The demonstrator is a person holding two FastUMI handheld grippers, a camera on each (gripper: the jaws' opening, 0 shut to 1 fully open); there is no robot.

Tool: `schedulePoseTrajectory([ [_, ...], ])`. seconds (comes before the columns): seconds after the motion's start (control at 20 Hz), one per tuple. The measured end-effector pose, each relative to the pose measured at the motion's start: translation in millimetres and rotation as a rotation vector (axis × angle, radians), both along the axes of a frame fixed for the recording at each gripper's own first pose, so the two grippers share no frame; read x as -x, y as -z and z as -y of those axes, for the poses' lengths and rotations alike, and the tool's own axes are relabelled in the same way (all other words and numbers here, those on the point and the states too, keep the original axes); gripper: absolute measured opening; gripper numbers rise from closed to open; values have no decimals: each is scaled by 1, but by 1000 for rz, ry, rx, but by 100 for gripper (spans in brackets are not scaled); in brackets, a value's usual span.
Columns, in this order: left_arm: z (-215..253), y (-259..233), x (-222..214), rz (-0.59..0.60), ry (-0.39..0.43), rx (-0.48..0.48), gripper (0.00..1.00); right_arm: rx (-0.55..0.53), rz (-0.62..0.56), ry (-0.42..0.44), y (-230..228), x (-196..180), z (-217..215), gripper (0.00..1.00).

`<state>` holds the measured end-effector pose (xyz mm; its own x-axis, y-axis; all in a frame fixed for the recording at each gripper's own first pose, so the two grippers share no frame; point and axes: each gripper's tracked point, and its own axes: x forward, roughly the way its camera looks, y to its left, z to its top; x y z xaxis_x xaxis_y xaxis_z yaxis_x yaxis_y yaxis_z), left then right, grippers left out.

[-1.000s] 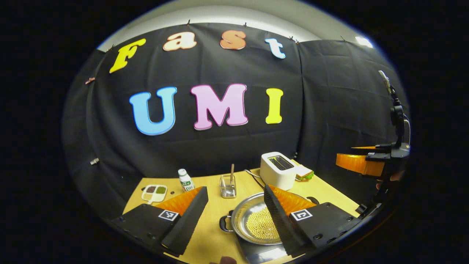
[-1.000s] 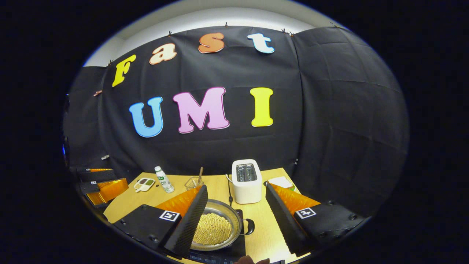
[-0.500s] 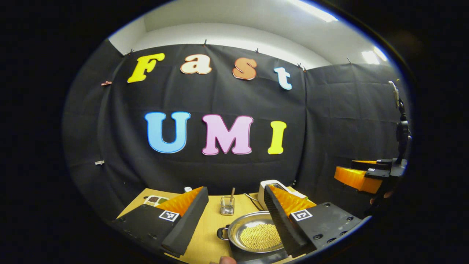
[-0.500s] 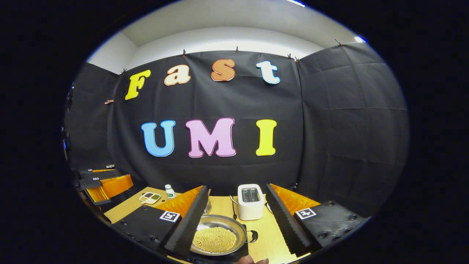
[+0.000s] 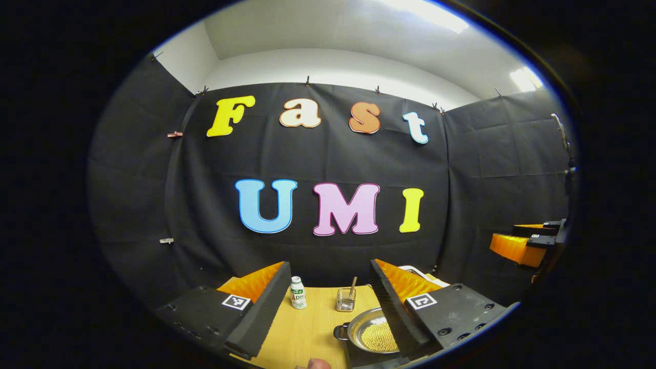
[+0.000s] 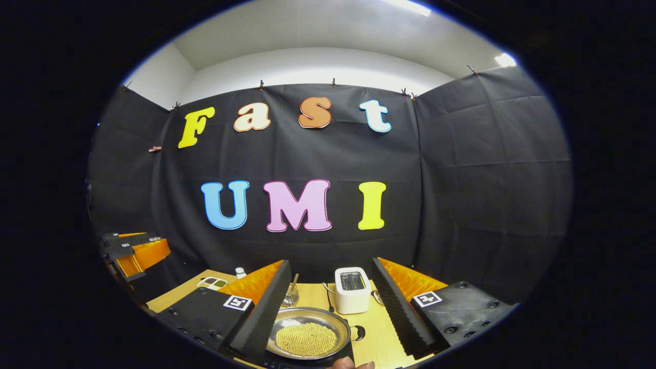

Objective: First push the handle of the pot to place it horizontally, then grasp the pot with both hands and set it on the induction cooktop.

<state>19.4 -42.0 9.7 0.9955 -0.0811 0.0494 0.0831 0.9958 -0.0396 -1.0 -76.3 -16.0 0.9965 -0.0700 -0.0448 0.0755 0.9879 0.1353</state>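
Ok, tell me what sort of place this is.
Most likely a mock kitchen set up in a recording booth: a wooden table holds a toaster and a pot of yellow beans on an induction cooktop, with black cloth walls behind.

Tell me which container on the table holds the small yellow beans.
The shallow steel pot with black side handles, sitting on the dark induction cooktop. The glass cup holds a stick; the bottle is capped.

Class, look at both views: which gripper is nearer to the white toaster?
Right. The toaster stands on the table between the open fingers of the right gripper, just ahead of it. The left gripper hangs off the table's far left side.
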Motion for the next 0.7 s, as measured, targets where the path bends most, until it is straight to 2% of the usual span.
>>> schedulePoseTrajectory([
  [0.2,-17,2,2,1,6,6,95,21,-1,15,4,1,4,100],
  [0.25,-20,1,2,1,3,2,95,22,-2,15,4,2,4,98],
  [0.7,-14,4,1,-11,27,-16,95,17,0,15,5,0,4,98],
])
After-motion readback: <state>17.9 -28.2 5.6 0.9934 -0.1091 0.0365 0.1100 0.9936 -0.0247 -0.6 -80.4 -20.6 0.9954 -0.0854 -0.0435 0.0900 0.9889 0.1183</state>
